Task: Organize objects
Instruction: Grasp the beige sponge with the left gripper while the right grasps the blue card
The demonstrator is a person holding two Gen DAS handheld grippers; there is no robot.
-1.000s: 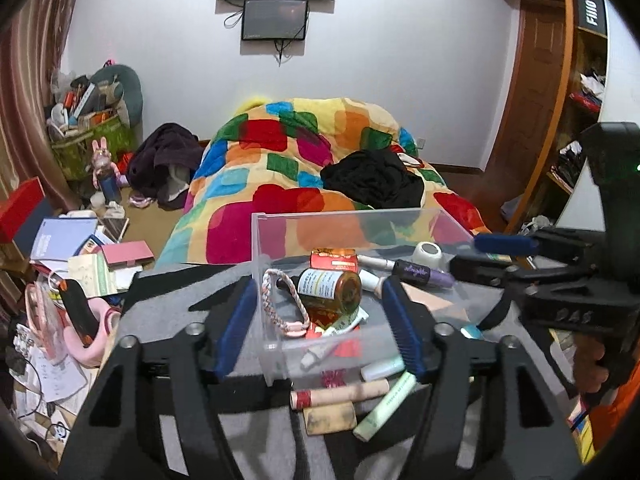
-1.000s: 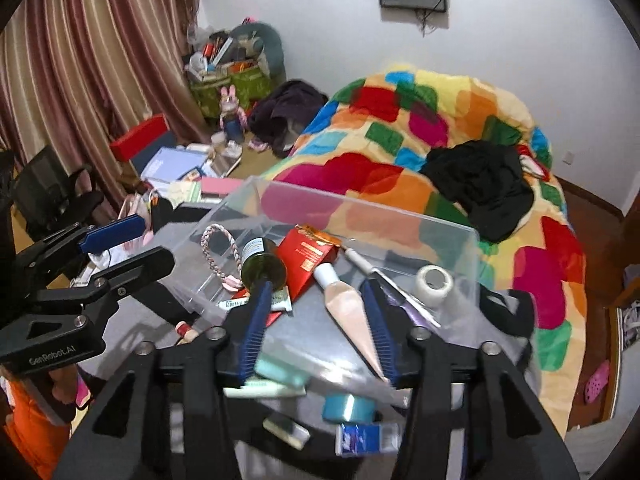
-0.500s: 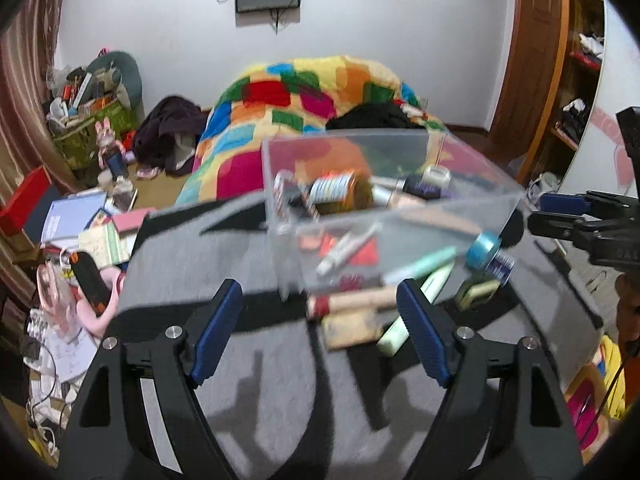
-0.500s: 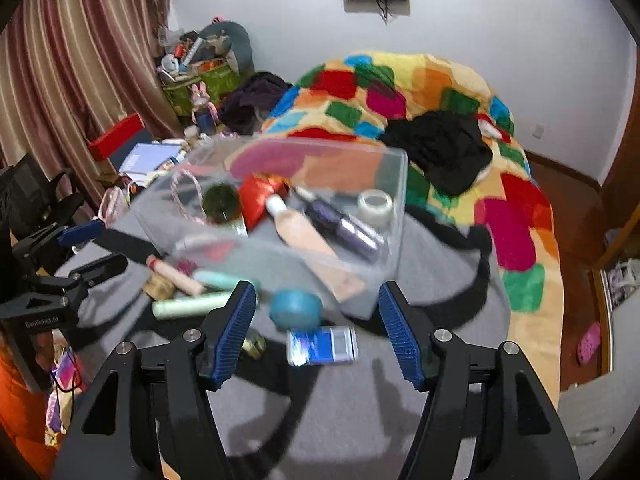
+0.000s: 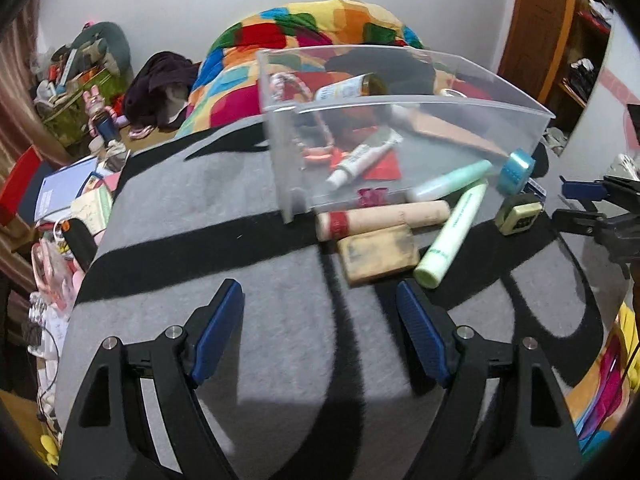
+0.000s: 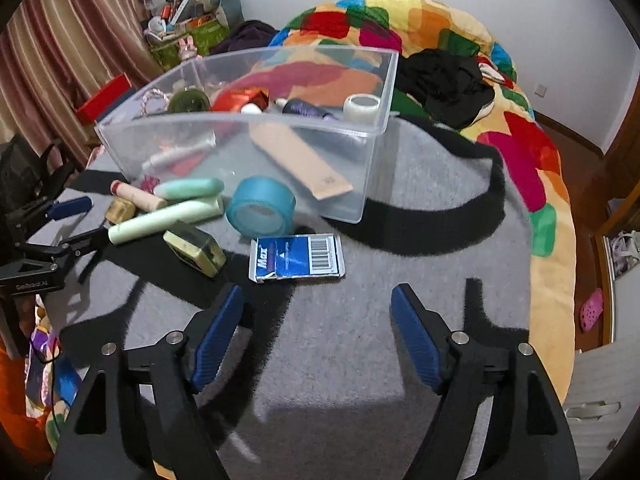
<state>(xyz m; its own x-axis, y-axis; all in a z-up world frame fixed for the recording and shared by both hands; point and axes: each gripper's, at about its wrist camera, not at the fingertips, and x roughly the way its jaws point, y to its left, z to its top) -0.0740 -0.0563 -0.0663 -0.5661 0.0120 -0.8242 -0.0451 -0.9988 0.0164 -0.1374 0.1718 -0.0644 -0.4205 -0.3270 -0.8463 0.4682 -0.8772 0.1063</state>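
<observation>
A clear plastic bin (image 5: 400,100) (image 6: 240,120) stands on the grey and black cloth, with a bottle, tubes, a red packet and a white tape roll inside. In front of it lie a beige tube (image 5: 384,216), a tan block (image 5: 378,254), a green tube (image 5: 452,232) (image 6: 164,218), a blue tape roll (image 6: 261,206) (image 5: 517,170), a small tape measure (image 6: 195,248) (image 5: 519,218) and a blue box (image 6: 296,257). My left gripper (image 5: 320,310) is open and empty, back from the objects. My right gripper (image 6: 318,308) is open and empty, just short of the blue box.
The cloth-covered table (image 6: 360,360) drops off at its round edge. A bed with a colourful quilt (image 6: 460,40) lies behind. Clutter of books and bags (image 5: 72,184) sits on the floor to the left. Wooden shelves (image 5: 580,40) stand at the right.
Both grippers have pulled back and up from the bin and now look down on the table. Their jaws have opened wider. The loose objects in front of the bin have come into view.
</observation>
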